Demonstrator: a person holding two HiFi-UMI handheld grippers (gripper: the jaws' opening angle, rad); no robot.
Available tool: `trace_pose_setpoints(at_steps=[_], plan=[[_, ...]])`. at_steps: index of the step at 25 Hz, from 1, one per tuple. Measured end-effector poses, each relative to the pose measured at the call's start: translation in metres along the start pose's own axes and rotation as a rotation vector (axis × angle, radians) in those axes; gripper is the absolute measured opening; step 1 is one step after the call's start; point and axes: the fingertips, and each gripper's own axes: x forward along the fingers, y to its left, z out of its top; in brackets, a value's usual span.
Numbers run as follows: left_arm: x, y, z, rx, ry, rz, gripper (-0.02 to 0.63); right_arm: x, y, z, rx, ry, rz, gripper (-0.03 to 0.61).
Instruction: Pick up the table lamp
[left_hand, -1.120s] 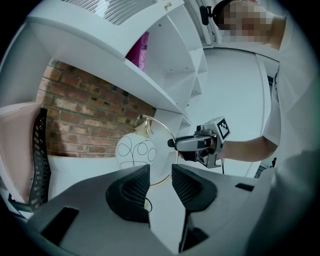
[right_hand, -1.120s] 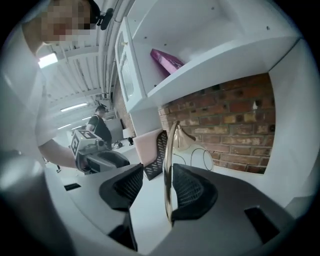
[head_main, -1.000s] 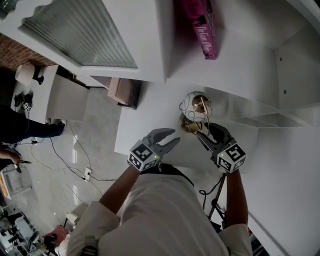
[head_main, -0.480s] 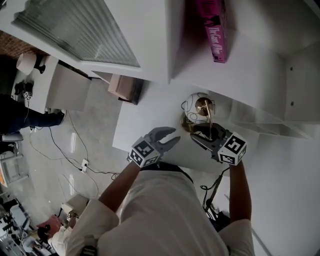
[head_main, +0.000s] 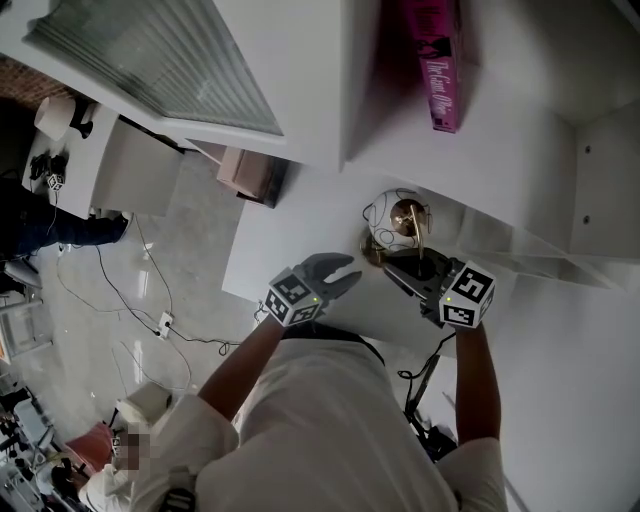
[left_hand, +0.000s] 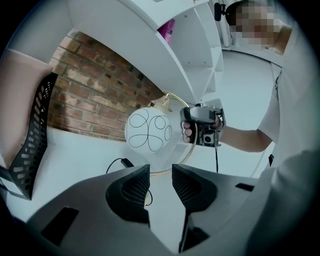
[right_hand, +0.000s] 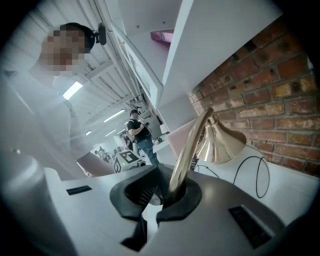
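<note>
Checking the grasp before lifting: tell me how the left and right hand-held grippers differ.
The right hand-held gripper is shut on the table lamp, clamping its brass arm; the left hand-held gripper has its jaws apart with nothing between them. The right touches the lamp; the left sits short of it, facing its white globe. Both point toward the lamp.
</note>
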Motion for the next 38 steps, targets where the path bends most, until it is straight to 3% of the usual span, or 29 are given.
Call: trace_pose_setpoints(at_steps=[12,20,27,32,38], plan=[[-0.011,0.013,-0.025,-0.069,0.001,0.035,0.156,0.018,0.002,0.018,0.02,-0.06,-0.023,0.011],[-0.011,0.029,-0.064,-0.215,-0.003,0.046,0.165,0.028,-0.002,0.024,0.002,-0.065,-0.079,0.011],[-0.008,0.048,-0.101,-0.466,-0.058,0.047,0.176,0.031,0.014,0.029,0.007,-0.097,-0.075,0.011],[0.001,0.061,-0.136,-0.724,-0.109,0.018,0.3,0.034,0.034,0.036,-0.002,-0.116,-0.069,0.011],[0.018,0.055,-0.185,-0.859,-0.075,-0.014,0.379,0.036,0.063,0.048,-0.021,-0.141,-0.072,0.011]])
